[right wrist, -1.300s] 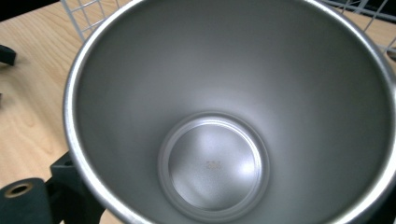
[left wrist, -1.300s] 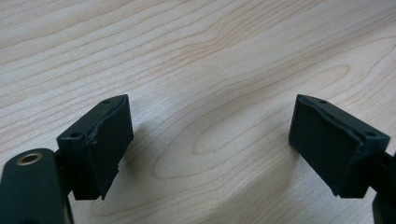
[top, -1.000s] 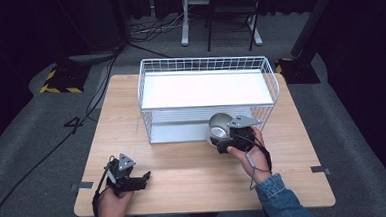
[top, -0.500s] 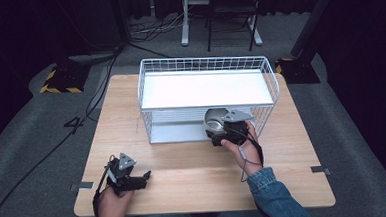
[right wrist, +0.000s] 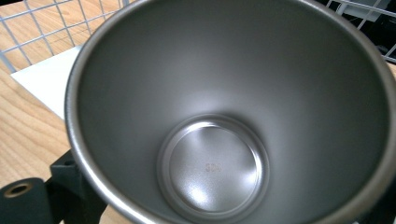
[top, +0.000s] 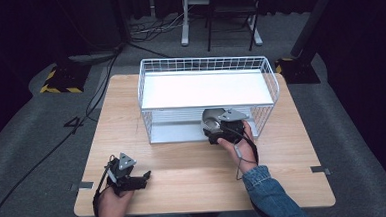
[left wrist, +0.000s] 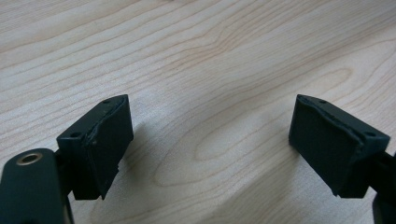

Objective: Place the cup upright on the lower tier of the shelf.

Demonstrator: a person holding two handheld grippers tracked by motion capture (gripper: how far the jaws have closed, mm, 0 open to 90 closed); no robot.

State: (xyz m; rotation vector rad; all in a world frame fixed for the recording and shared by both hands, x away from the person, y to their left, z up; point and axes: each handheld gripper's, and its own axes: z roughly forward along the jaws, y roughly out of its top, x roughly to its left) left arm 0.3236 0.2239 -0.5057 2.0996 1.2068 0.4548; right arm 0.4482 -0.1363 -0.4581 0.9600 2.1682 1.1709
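A steel cup point(top: 211, 118) is held at the front of the white wire rack point(top: 206, 62), level with its lower shelf point(top: 175, 133). My right gripper point(top: 216, 129) is shut on the cup, with the hand behind it. In the right gripper view the cup's inside point(right wrist: 215, 116) faces the camera, and one black finger point(right wrist: 70, 179) shows outside the rim at lower left. My left gripper point(top: 142, 178) rests near the table's front left. Its jaws stand wide open over bare wood point(left wrist: 210, 144), with nothing between them.
The rack has a white top shelf point(top: 205, 88) and wire sides, and stands at the back middle of the wooden table point(top: 293, 153). A cable point(top: 241, 158) trails from the right gripper across the wrist. Chair and stand legs stand on the floor beyond the table.
The right hand has carried the cup a little to the left and closer to the rack's front. The left gripper has stayed where it was.
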